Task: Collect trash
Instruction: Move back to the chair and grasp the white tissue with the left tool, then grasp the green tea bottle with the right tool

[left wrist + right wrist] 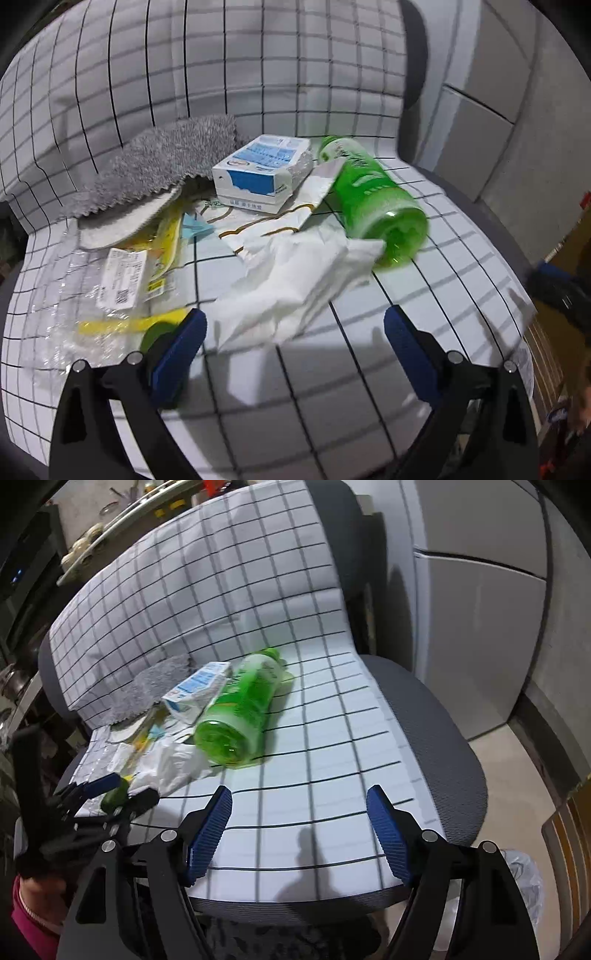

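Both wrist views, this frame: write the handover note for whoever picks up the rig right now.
Left gripper: jaws open, nothing between them, over the near edge of the white tissue.
Right gripper: jaws open, empty, over bare checked seat cover, short of the green bottle.
Trash all on the chair seat: bottle on its side, milk carton beside it, white wrapper under the carton, clear plastic packet and green cap at the left. Grey cloth at the back.
Done: nothing collected, as far as the views show.
Left: every piece. A plastic bag shows by the chair's front corner.
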The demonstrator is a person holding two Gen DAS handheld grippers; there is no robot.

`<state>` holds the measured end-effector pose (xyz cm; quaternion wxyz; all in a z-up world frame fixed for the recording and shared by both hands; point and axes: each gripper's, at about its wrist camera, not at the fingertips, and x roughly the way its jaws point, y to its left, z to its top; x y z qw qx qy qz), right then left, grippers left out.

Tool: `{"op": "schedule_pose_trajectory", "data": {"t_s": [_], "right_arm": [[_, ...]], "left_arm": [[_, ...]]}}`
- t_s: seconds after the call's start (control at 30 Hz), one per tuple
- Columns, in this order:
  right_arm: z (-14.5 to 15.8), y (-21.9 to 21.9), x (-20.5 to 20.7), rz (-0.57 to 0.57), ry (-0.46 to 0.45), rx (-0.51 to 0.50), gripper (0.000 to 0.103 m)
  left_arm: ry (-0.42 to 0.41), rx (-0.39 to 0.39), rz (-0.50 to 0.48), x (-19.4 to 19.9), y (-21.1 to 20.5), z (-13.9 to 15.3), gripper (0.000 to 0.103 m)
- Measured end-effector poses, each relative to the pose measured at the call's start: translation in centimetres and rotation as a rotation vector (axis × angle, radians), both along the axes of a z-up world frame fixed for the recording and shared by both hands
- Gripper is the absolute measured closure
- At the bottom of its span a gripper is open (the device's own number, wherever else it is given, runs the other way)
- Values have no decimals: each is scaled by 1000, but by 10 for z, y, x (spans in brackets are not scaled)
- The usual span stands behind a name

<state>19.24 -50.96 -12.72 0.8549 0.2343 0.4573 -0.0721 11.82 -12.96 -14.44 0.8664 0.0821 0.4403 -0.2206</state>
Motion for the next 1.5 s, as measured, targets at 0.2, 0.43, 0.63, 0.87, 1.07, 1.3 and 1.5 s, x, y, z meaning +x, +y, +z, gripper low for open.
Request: {"op": "schedule_pose_trajectory", "data": {"t_s": [0.2, 0.43, 0.63, 0.87, 1.07, 1.3, 1.5], "right_arm": [[-8, -11, -5, -20, 10, 10, 26], [-3, -8, -9, -12, 8, -9, 26], [6, 5, -3, 27, 2, -41, 21], [17, 28, 54, 122, -33, -105, 18], [1, 43, 121, 154, 9, -122, 18], [-39, 51, 178, 141, 124, -161, 28], [-61, 43, 202, 112, 199, -133, 26]], "left_arm": [[17, 75, 35, 18, -16, -21, 12], [-11, 47, 14, 10, -9, -14, 84], [-49, -108, 23, -15, 32, 27, 101], [-85, -166, 92, -18, 66, 58, 101], [-70, -169, 118, -8, 74, 53, 101], [-31, -170, 125, 7, 70, 40, 101], [0, -174, 122, 13, 66, 32, 101]]}}
